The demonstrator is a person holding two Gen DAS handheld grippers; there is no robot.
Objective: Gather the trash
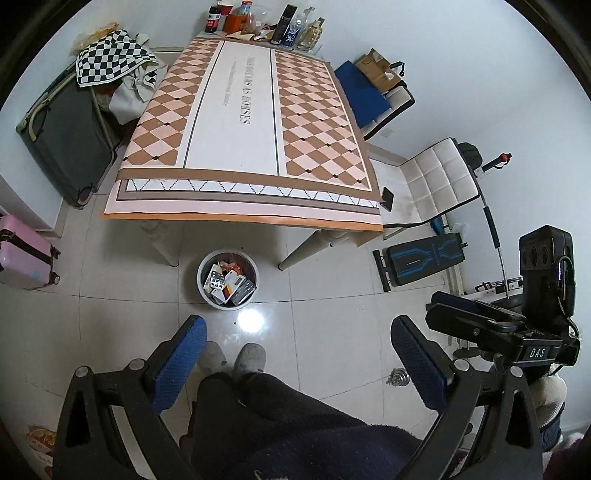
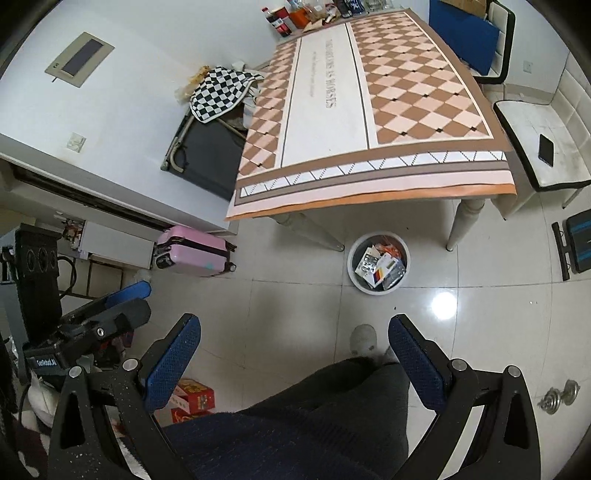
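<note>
Both grippers are up over the floor w/ nothing in them. The left gripper (image 1: 295, 354) has its blue-padded jaws spread wide, just the person's dark trousers and grey slippers (image 1: 251, 356) showing between them at the bottom centre of the left view. Same deal for the right gripper (image 2: 294, 350): jaws spread, empty, leg in the gap.

The trash is in the round white plastic bin (image 1: 228, 277), which sits on the glossy tiled floor (image 1: 325, 332) just in front of the desk's near legs, centre of the left view & a bit right of centre in the right one (image 2: 379, 263). Inside it: blister packs, small cartons and some orange wrapper stuff, piled near the rim.

The desk w/ the brown-and-peach diamond-pattern cloth (image 1: 236, 110) fills the upper middle; its near part is bare cloth, bottles and boxes (image 1: 266, 22) crowd the far end at the top edge. A black phone (image 2: 546, 149) lies on the white padded chair, right side of the right view. Pink suitcase (image 2: 192, 256) on the floor at left-centre there.
</note>
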